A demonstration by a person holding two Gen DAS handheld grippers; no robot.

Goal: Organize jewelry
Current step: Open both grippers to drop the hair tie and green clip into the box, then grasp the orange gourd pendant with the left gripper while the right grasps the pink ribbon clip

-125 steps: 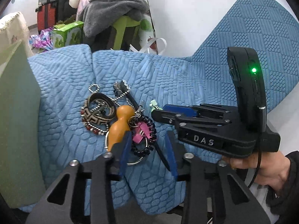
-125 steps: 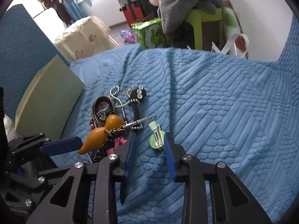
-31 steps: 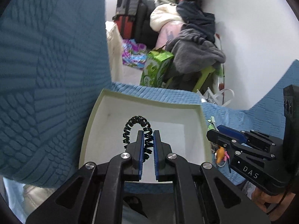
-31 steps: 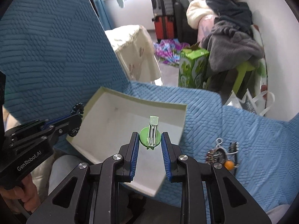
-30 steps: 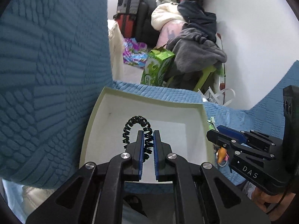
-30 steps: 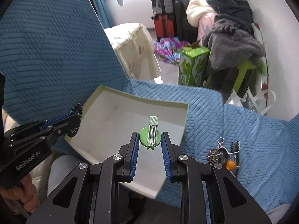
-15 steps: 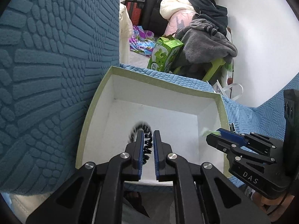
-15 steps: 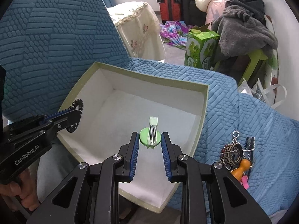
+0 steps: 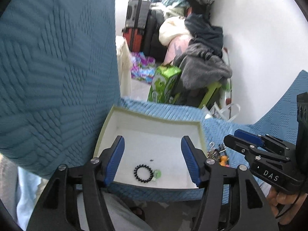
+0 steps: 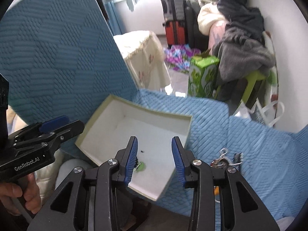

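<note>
A pale green box (image 9: 154, 117) with a white inside sits on the blue quilted cover. A black coil bracelet (image 9: 143, 175) and a green hair clip (image 9: 157, 173) lie on its floor near the front wall. My left gripper (image 9: 153, 158) is open and empty above the box. My right gripper (image 10: 154, 156) is open and empty above the box's (image 10: 152, 113) front right corner; the green clip (image 10: 141, 167) shows beside its left finger. A heap of remaining jewelry (image 9: 218, 154) with an orange gourd charm lies right of the box, also in the right wrist view (image 10: 227, 160).
A blue quilted cushion (image 9: 53, 73) rises on the left. Beyond the cover's far edge are a green carton (image 9: 163, 84), a green stool with grey clothes (image 9: 204, 73), suitcases (image 9: 138, 25) and a white bag (image 10: 269, 113). A white-draped piece (image 10: 144, 57) stands behind the box.
Both grippers opened and pulled back from the box. The left one dropped the black coil bracelet and the right one dropped the green clip; both now lie on the box floor.
</note>
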